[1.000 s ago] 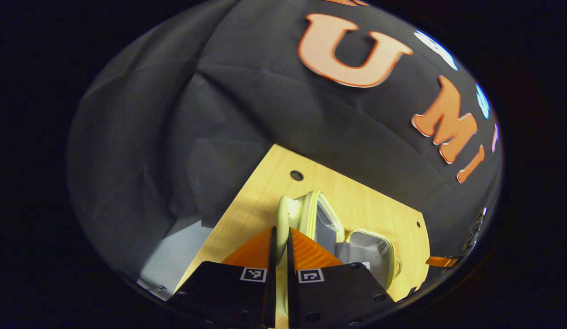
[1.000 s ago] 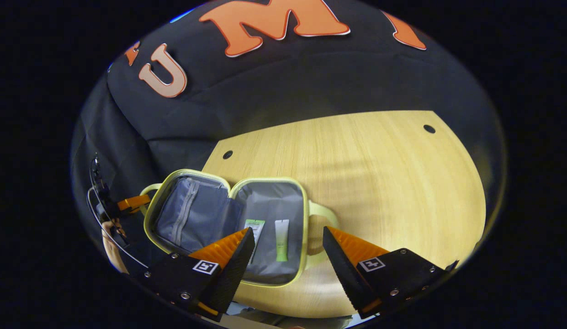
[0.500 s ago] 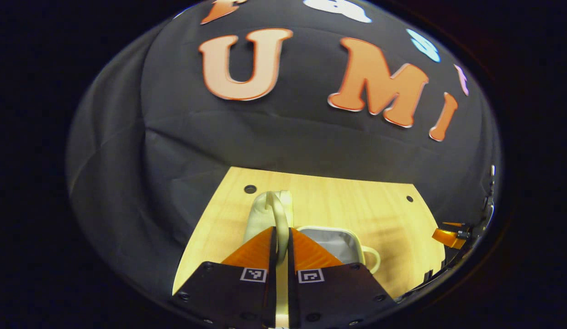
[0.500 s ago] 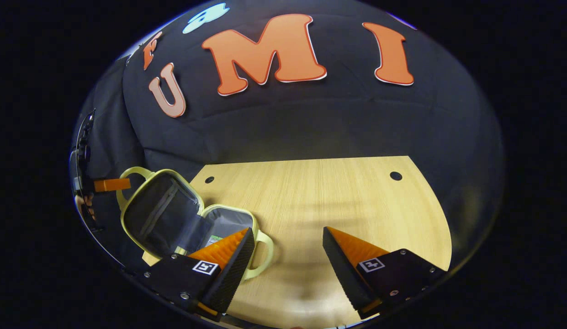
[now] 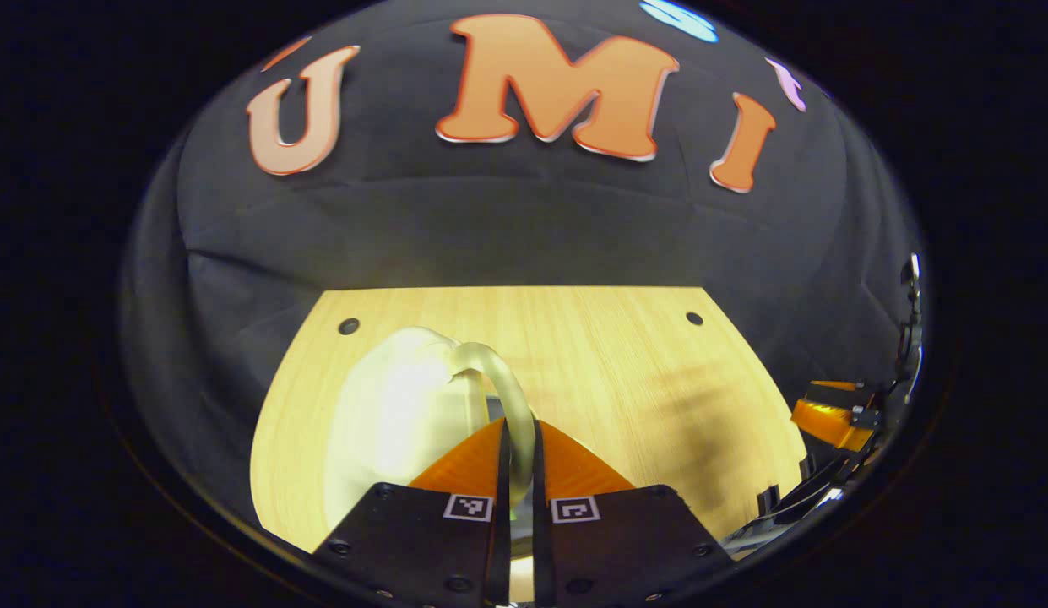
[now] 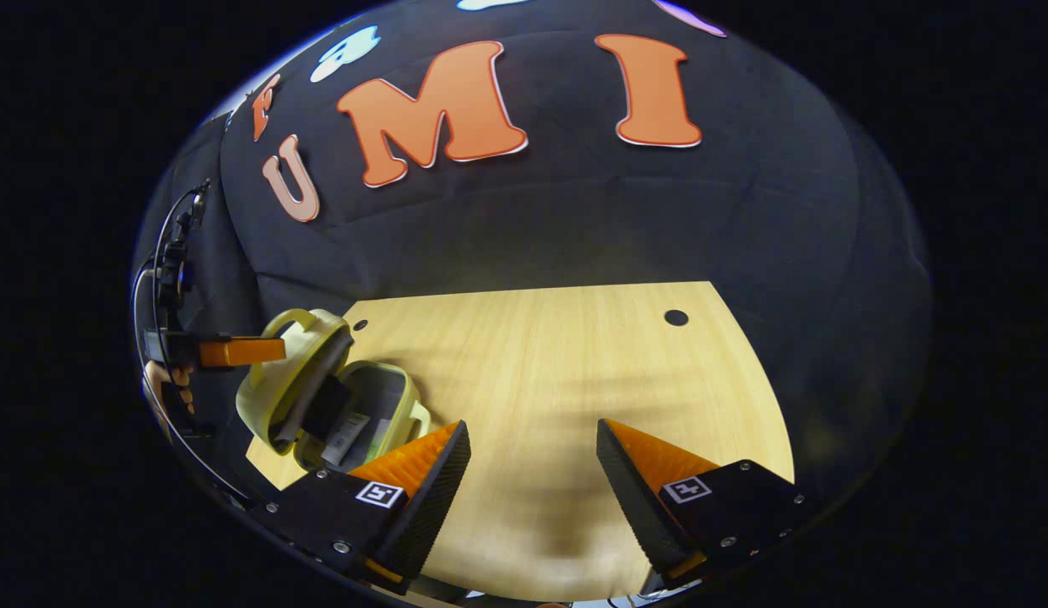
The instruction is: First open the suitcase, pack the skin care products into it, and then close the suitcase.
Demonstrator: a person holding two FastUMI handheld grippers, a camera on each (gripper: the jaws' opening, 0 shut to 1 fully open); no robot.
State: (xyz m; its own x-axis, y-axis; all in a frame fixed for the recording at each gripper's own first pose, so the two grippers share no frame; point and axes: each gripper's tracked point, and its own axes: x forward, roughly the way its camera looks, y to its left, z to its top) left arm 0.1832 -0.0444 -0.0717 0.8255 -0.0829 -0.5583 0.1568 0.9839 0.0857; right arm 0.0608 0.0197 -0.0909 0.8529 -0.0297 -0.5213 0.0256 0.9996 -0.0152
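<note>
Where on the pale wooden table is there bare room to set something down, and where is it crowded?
The pale wooden table lies bare from the half-closed pale yellow-green suitcase across to its far-right hole, ahead of the open right gripper. The near-left corner is crowded: the left gripper pinches the suitcase's handle there.

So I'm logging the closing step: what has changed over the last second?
The left gripper, clamped on the lid handle, has swung the suitcase lid from lying flat open to partway over the base. The products stay inside; the right gripper stays open and empty above the table.
</note>
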